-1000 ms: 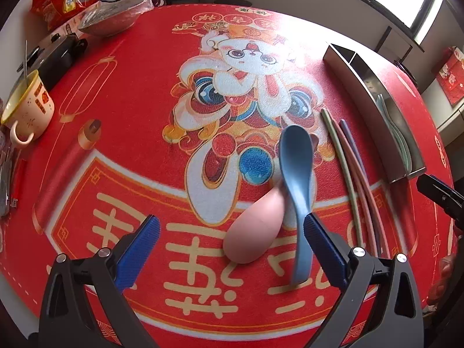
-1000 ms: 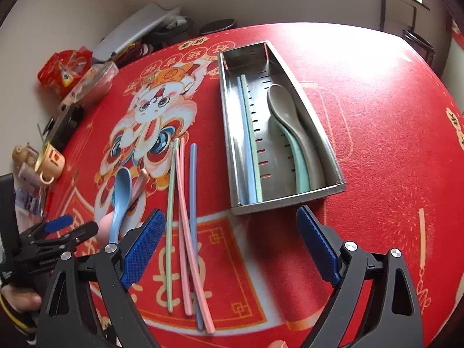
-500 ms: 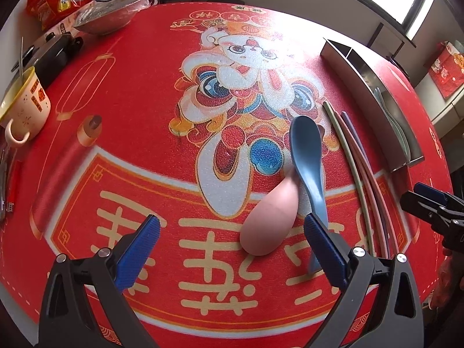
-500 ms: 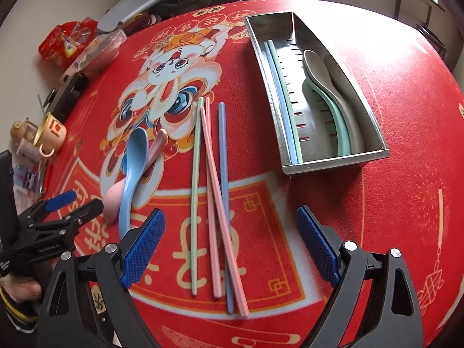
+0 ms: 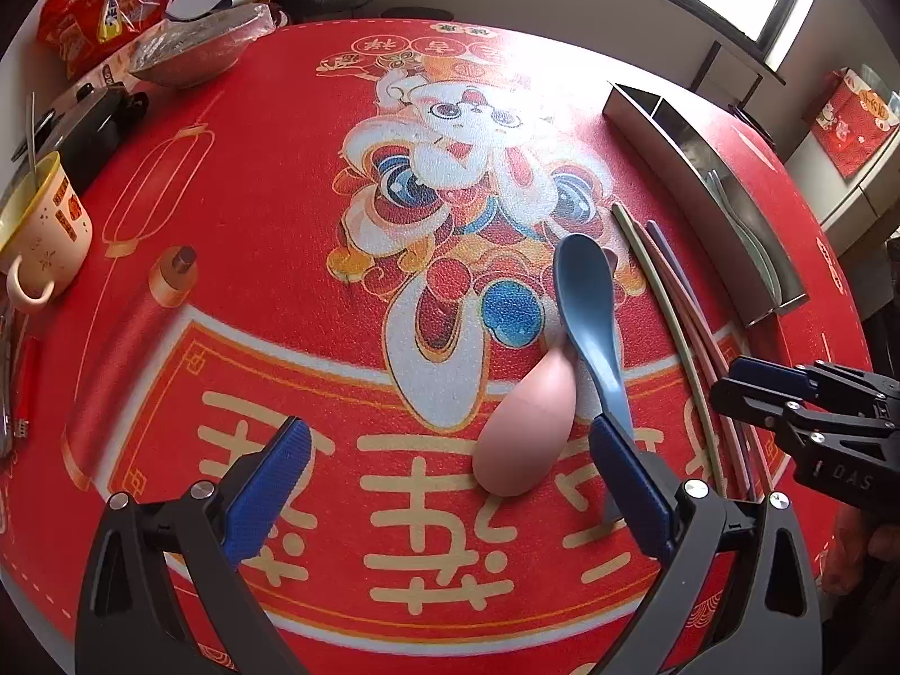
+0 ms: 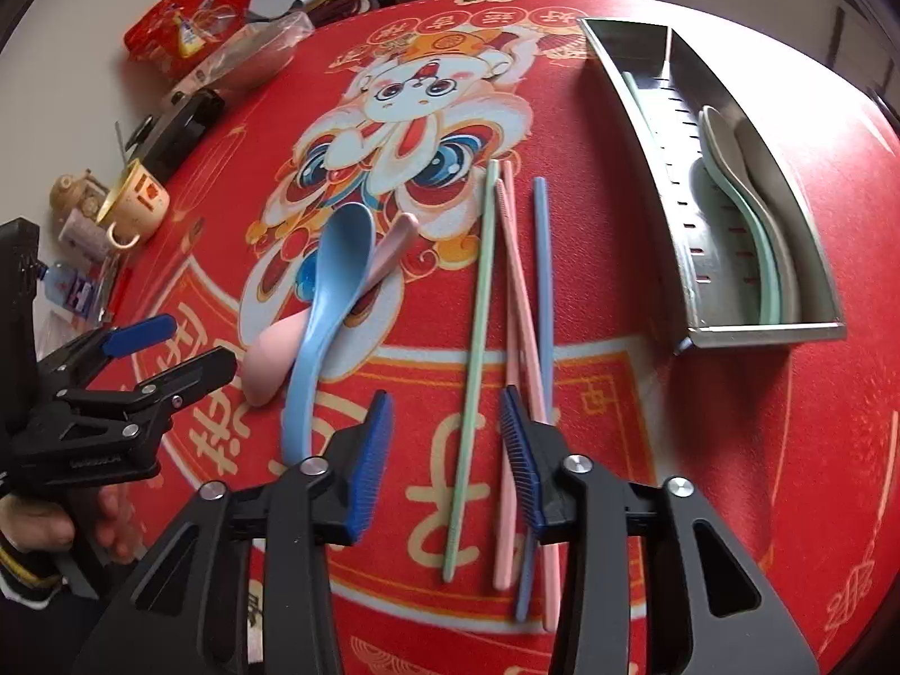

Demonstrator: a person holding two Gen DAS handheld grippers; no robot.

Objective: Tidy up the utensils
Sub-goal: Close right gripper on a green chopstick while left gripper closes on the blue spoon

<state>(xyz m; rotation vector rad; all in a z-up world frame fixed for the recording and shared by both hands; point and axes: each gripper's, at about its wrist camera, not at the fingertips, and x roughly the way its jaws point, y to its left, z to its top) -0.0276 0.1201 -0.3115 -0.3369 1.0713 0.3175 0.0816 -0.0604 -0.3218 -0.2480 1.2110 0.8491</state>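
Note:
A blue spoon [image 5: 588, 304] lies across a pink spoon [image 5: 526, 427] on the red mat; both show in the right wrist view, blue [image 6: 329, 304] and pink [image 6: 270, 354]. Green, pink and blue chopsticks [image 6: 509, 309] lie beside them, also in the left wrist view [image 5: 675, 309]. The steel tray [image 6: 810, 332] holds spoons and chopsticks. My left gripper [image 5: 444, 484] is open and empty, just short of the spoons. My right gripper [image 6: 447, 439] is half closed over the green chopstick [image 6: 478, 337], holding nothing.
A yellow mug [image 5: 39, 230] stands at the mat's left edge. A black box [image 5: 84, 118], a wrapped bowl [image 5: 191, 50] and red snack bags [image 5: 95, 5] sit at the far left. The tray [image 5: 725, 191] lies along the right side.
My right gripper has moved left over the chopsticks, lowered, and its jaws have narrowed. My left gripper has crept slightly closer to the spoons. Nothing was picked up.

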